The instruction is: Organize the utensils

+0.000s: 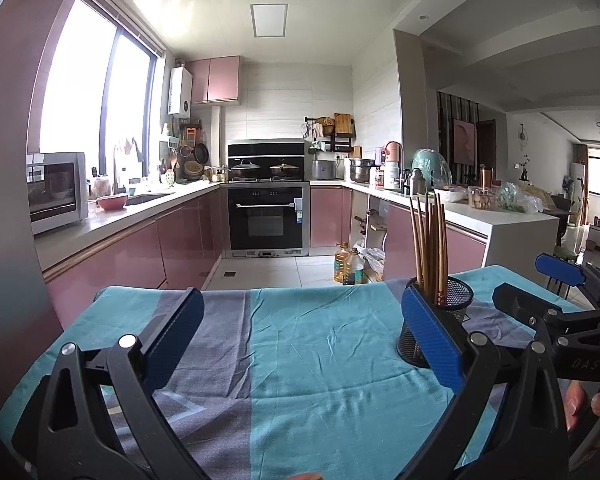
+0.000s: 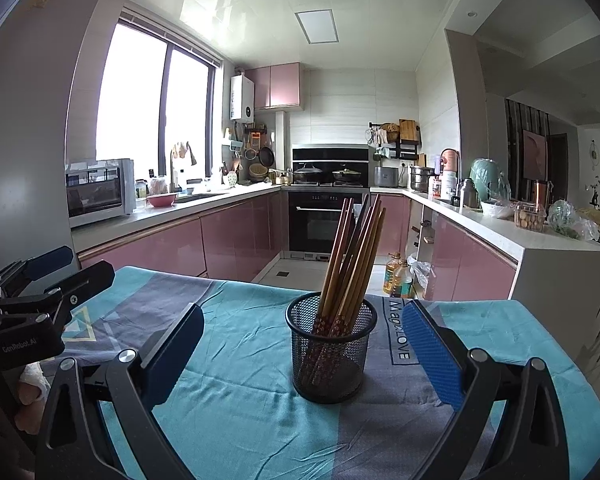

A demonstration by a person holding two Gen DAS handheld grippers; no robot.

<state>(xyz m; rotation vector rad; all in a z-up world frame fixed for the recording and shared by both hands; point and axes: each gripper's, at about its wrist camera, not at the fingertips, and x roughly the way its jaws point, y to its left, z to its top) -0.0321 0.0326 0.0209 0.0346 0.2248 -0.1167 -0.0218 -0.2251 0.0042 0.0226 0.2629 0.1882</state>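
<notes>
Chopsticks [image 2: 350, 256] unobstructed in right view, holder [image 1: 456, 300] half-hidden in left.

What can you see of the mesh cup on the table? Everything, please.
The mesh cup is a black wire-mesh cylinder with a solid rim and base. It stands upright on the teal and grey tablecloth, beside a printed label. It holds a bundle of brown chopsticks with patterned red lower ends, leaning and fanned out above the rim. The open right claw frames it without touching; the left claw, also open, sits beside it.
</notes>
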